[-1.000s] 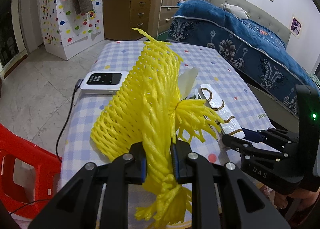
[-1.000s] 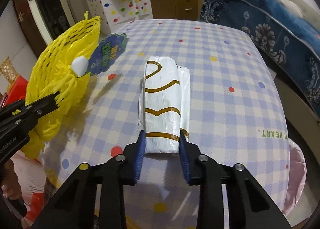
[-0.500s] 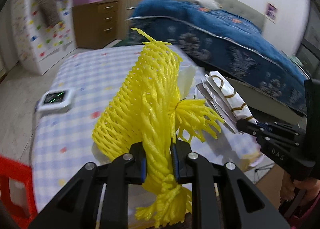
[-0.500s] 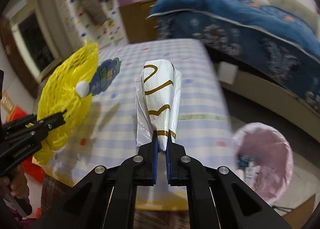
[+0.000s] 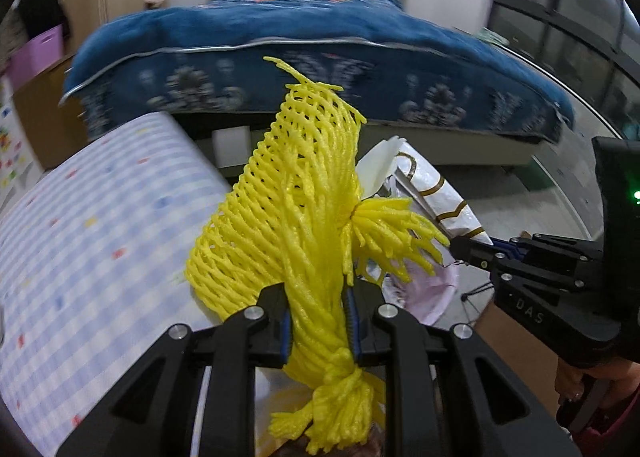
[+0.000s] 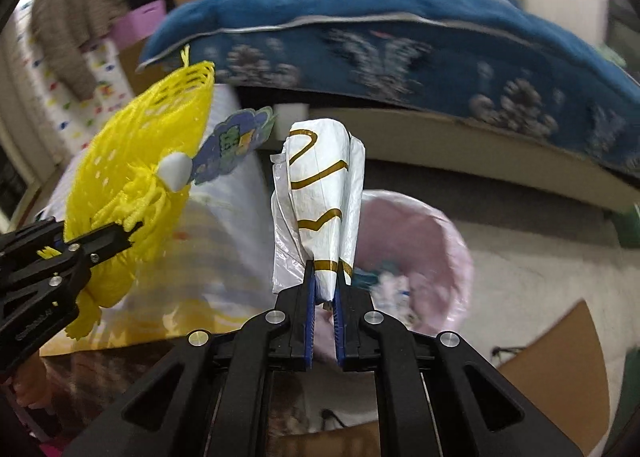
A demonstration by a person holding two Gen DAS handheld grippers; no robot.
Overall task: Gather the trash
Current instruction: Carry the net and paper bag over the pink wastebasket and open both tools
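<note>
My left gripper (image 5: 318, 317) is shut on a yellow foam net sleeve (image 5: 296, 209), which stands up from the pads with a tasselled end hanging below. The same yellow net (image 6: 136, 185) shows at the left of the right wrist view, with a blue-green paper tag (image 6: 232, 145) beside it. My right gripper (image 6: 325, 293) is shut on the lower end of a white wrapper with gold lines (image 6: 324, 197), held up in the air. Behind and below the wrapper is a bin lined with a pink bag (image 6: 436, 253), holding some scraps. The right gripper (image 5: 460, 247) and white wrapper (image 5: 444, 193) appear right of the net.
The checked tablecloth of the table (image 5: 100, 241) lies to the left, its edge near the grippers. A bed with a blue floral cover (image 6: 400, 49) runs across the back. Brown cardboard (image 6: 560, 369) lies on the floor at right. A person's hand (image 5: 576, 385) holds the right gripper.
Both grippers have swung right, off the table toward the bed and the pink-lined bin, carrying the net and the wrapper. The right gripper closed on the wrapper and lifted it off the table.
</note>
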